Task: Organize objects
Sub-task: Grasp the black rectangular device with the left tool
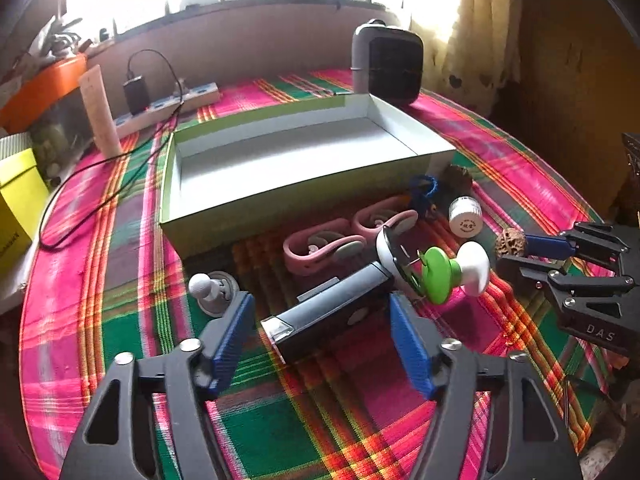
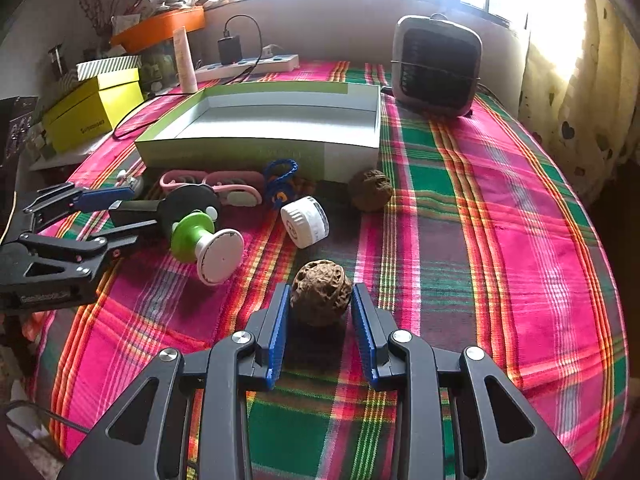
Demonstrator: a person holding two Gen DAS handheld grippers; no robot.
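Your left gripper [image 1: 322, 344] points steeply down at the plaid-covered table [image 1: 280, 432], its fingers wide astride the dark handle of the handheld fan [image 1: 332, 308], pads clear of it. The fan lies flat, its long axis running diagonally, round head toward the open box [image 1: 280, 196] along the far edge. Your right gripper [image 2: 320, 332] tilts down likewise, fingers narrowed and clamped on a wrinkled walnut [image 2: 320, 292] resting near the table's middle.
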